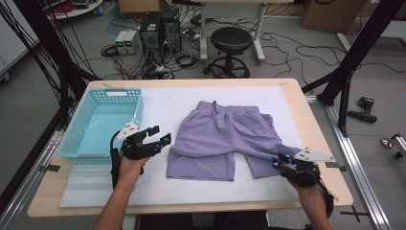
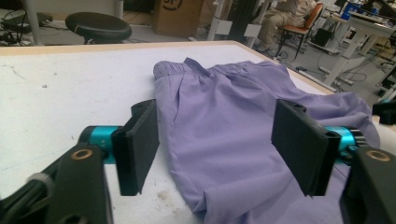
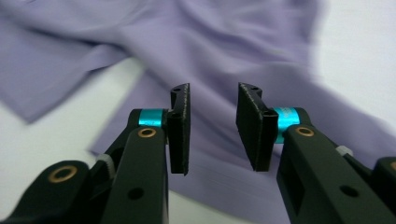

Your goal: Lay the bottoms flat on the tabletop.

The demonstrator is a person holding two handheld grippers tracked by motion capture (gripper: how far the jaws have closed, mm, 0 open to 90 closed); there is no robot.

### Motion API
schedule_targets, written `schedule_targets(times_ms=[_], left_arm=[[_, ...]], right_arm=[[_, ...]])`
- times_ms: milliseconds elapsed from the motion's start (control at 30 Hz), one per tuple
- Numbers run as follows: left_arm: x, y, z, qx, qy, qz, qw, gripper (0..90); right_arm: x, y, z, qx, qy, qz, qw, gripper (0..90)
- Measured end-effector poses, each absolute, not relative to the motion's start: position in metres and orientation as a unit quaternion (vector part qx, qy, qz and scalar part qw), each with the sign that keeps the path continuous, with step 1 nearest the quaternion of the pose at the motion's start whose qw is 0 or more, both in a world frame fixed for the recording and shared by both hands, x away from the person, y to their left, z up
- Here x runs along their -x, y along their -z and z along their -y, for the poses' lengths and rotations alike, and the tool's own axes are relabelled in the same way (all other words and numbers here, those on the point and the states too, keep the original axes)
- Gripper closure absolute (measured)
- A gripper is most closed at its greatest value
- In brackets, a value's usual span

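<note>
Work surface: a wooden table [image 1: 306, 103] covered by a white mat [image 1: 163, 103]. A light blue plastic basket [image 1: 103, 120] stands at the left of the mat, and nothing can be seen inside it.

Article in hand: a pair of lilac shorts [image 1: 225, 134] lies flat near the middle of the mat, waistband toward the far edge, both legs toward the person. The left leg is squared off; the right leg runs out at an angle toward the right gripper, with creases along it.

Left gripper [image 1: 160, 136]: hovers between the basket and the shorts, just beside the left leg hem. Its jaws stand wide apart with nothing gripped; in the left gripper view [image 2: 215, 154] the cloth lies beyond and below the pads, untouched.

Right gripper [image 1: 281, 160]: sits at the outer corner of the right leg. In the right gripper view [image 3: 212, 126] the jaws stand at a narrow gap, parted, and the cloth lies behind them and not pinched.

Judgement: the step appears to be taking hold of the shorts for folding or for transfer to the basket. To do it well, the right jaws should settle over the hem corner and close on both layers, not on a single ply. The left gripper should take the matching hem or side seam, so the garment lifts evenly. Risk: a shallow bite on slick fabric may slip.
</note>
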State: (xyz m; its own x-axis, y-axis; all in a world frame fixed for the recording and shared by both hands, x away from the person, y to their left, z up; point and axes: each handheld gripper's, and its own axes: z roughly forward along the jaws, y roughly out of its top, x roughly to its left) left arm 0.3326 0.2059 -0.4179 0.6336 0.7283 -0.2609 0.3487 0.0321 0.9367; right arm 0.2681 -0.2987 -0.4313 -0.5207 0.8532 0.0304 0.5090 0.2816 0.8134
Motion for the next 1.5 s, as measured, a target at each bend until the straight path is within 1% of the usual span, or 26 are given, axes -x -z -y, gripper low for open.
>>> schedule_targets(times_ms=[67, 233, 267, 333, 367, 400, 433, 500, 567, 633, 667, 733, 767, 800, 867, 933, 967, 1033, 1133, 1200, 1233, 1267, 1333, 1367, 1400, 1500], left_arm=[[-0.333, 0.419, -0.205, -0.679, -0.158, -0.4, 0.595, 29.6], [-0.333, 0.42, -0.206, -0.681, -0.158, -0.4, 0.593, 29.8], [-0.333, 0.42, -0.206, -0.681, -0.157, -0.4, 0.593, 30.1], [-0.332, 0.421, -0.207, -0.682, -0.157, -0.399, 0.592, 30.7], [-0.331, 0.421, -0.207, -0.682, -0.156, -0.4, 0.592, 31.1], [-0.33, 0.422, -0.207, -0.685, -0.156, -0.399, 0.59, 31.1], [-0.329, 0.423, -0.207, -0.684, -0.155, -0.4, 0.59, 31.3], [-0.327, 0.425, -0.207, -0.688, -0.155, -0.399, 0.586, 32.0], [-0.324, 0.427, -0.206, -0.69, -0.153, -0.399, 0.584, 32.9], [-0.322, 0.428, -0.207, -0.693, -0.152, -0.399, 0.581, 33.5], [-0.322, 0.428, -0.207, -0.692, -0.151, -0.399, 0.582, 34.2], [-0.319, 0.427, -0.207, -0.692, -0.152, -0.398, 0.582, 35.1], [-0.318, 0.426, -0.208, -0.692, -0.152, -0.398, 0.583, 35.8], [-0.316, 0.426, -0.208, -0.693, -0.152, -0.397, 0.583, 36.6], [-0.313, 0.426, -0.209, -0.692, -0.154, -0.397, 0.583, 37.4], [-0.311, 0.427, -0.21, -0.691, -0.155, -0.397, 0.584, 37.7], [-0.31, 0.427, -0.21, -0.69, -0.155, -0.398, 0.584, 37.8], [-0.31, 0.427, -0.21, -0.691, -0.157, -0.395, 0.584, 39.5], [-0.31, 0.426, -0.211, -0.694, -0.155, -0.392, 0.583, 44.2], [-0.311, 0.425, -0.212, -0.694, -0.157, -0.393, 0.583, 46.2], [-0.311, 0.425, -0.213, -0.692, -0.157, -0.395, 0.583, 46.3], [-0.311, 0.425, -0.215, -0.691, -0.157, -0.396, 0.584, 46.2], [-0.312, 0.425, -0.216, -0.69, -0.157, -0.398, 0.584, 46.2], [-0.312, 0.426, -0.217, -0.69, -0.156, -0.4, 0.583, 46.2], [-0.311, 0.427, -0.217, -0.69, -0.156, -0.401, 0.582, 46.2], [-0.31, 0.429, -0.217, -0.693, -0.153, -0.403, 0.578, 46.2]], right_arm=[[-0.274, 0.436, 0.283, -0.421, -0.413, -0.784, 0.194, 63.9], [-0.283, 0.446, 0.249, -0.39, -0.399, -0.814, 0.157, 62.4], [-0.283, 0.448, 0.245, -0.388, -0.392, -0.82, 0.153, 63.8], [-0.284, 0.454, 0.236, -0.384, -0.354, -0.838, 0.156, 69.8], [-0.282, 0.455, 0.235, -0.382, -0.353, -0.837, 0.168, 78.8], [-0.282, 0.454, 0.235, -0.384, -0.35, -0.839, 0.165, 88.5], [-0.282, 0.453, 0.235, -0.382, -0.348, -0.841, 0.157, 90.0], [-0.28, 0.453, 0.234, -0.374, -0.349, -0.847, 0.147, 90.0], [-0.275, 0.452, 0.23, -0.349, -0.36, -0.857, 0.117, 90.0], [-0.27, 0.452, 0.224, -0.328, -0.361, -0.867, 0.105, 90.0], [-0.269, 0.452, 0.22, -0.317, -0.366, -0.871, 0.085, 90.0], [-0.266, 0.452, 0.216, -0.308, -0.368, -0.875, 0.072, 90.0], [-0.264, 0.451, 0.216, -0.304, -0.368, -0.876, 0.069, 89.3], [-0.264, 0.45, 0.217, -0.308, -0.37, -0.874, 0.071, 83.7], [-0.264, 0.446, 0.22, -0.324, -0.387, -0.86, 0.08, 67.9], [-0.267, 0.438, 0.22, -0.337, -0.409, -0.842, 0.101, 63.4], [-0.269, 0.434, 0.216, -0.337, -0.416, -0.836, 0.12, 60.3], [-0.276, 0.432, 0.206, -0.333, -0.415, -0.837, 0.128, 60.6], [-0.288, 0.439, 0.185, -0.325, -0.397, -0.85, 0.122, 60.9], [-0.295, 0.448, 0.173, -0.324, -0.373, -0.861, 0.121, 62.6], [-0.297, 0.452, 0.169, -0.324, -0.356, -0.868, 0.124, 65.3], [-0.296, 0.454, 0.167, -0.318, -0.354, -0.869, 0.137, 71.7], [-0.294, 0.453, 0.167, -0.315, -0.356, -0.871, 0.126, 89.1], [-0.292, 0.453, 0.167, -0.304, -0.355, -0.875, 0.127, 89.3], [-0.29, 0.452, 0.168, -0.297, -0.354, -0.879, 0.117, 89.6], [-0.281, 0.45, 0.167, -0.262, -0.36, -0.893, 0.067, 90.0]])
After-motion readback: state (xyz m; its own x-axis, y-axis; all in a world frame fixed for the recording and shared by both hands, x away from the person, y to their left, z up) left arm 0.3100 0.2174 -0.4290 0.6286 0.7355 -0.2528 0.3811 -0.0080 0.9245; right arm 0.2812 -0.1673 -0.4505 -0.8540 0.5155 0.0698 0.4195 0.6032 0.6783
